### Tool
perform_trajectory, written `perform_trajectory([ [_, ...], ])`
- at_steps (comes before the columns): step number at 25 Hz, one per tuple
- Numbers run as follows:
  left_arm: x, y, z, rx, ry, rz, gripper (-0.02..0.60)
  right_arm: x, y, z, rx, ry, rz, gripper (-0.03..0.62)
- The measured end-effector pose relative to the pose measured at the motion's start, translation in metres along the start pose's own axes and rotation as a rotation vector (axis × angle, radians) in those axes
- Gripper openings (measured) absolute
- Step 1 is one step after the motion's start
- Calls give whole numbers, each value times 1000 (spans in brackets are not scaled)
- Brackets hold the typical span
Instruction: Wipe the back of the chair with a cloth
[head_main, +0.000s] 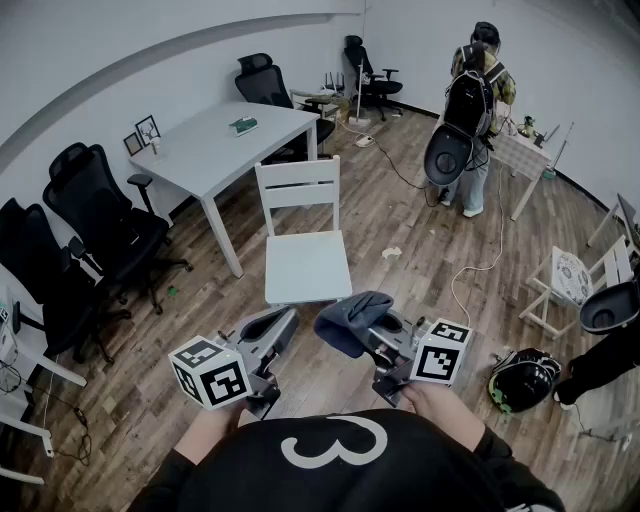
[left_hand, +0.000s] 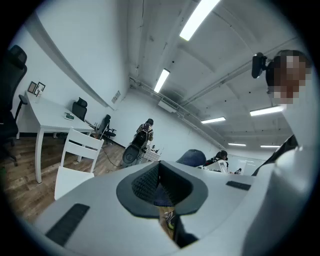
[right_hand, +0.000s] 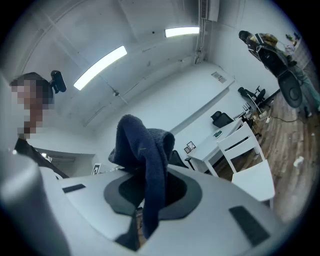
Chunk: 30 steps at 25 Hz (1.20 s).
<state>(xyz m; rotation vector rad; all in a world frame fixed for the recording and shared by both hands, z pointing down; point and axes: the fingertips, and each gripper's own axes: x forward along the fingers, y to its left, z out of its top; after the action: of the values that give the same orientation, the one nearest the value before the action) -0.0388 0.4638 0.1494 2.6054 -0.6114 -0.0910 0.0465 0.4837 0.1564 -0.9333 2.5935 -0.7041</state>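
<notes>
A white wooden chair (head_main: 305, 262) stands on the wood floor just ahead of me, its slatted back (head_main: 297, 184) on the far side next to the table. My right gripper (head_main: 378, 330) is shut on a dark blue cloth (head_main: 348, 320), which bunches over its tips. In the right gripper view the cloth (right_hand: 145, 150) hangs between the jaws of the right gripper (right_hand: 150, 195), with the chair (right_hand: 250, 170) at lower right. My left gripper (head_main: 283, 325) is held beside it, shut and holding nothing. In the left gripper view the left gripper (left_hand: 160, 187) points past the chair (left_hand: 75, 160).
A white table (head_main: 215, 140) stands behind the chair, with black office chairs (head_main: 100, 220) along the left wall. A person with a backpack (head_main: 470, 100) stands at the far right. A helmet-like object (head_main: 520, 380) and a small white chair (head_main: 575, 280) are on the right.
</notes>
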Motion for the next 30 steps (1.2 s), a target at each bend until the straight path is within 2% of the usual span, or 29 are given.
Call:
perform_trajectory([
  [5,-7,19,7,12,0,4,13,22,-5,-3,-2,-3,6,49],
  [19,-28,103,8,-75,37,8,13,92,-36,-31,80,34,-56,51],
  [22,-35,123,-6,-99,82,8,14,101,-53,-49,131,59,-106,51],
  [25,-37,149,-28,-128,141,34,14,110,-76,-82,235,127,-160,51],
  [27,-31,170,-36,-150,149,49,13,119,-93,-95,283,152,-164,51],
  [30,-7,195,-38,-172,158,56,14,130,-127,-93,308,165,-166,51],
])
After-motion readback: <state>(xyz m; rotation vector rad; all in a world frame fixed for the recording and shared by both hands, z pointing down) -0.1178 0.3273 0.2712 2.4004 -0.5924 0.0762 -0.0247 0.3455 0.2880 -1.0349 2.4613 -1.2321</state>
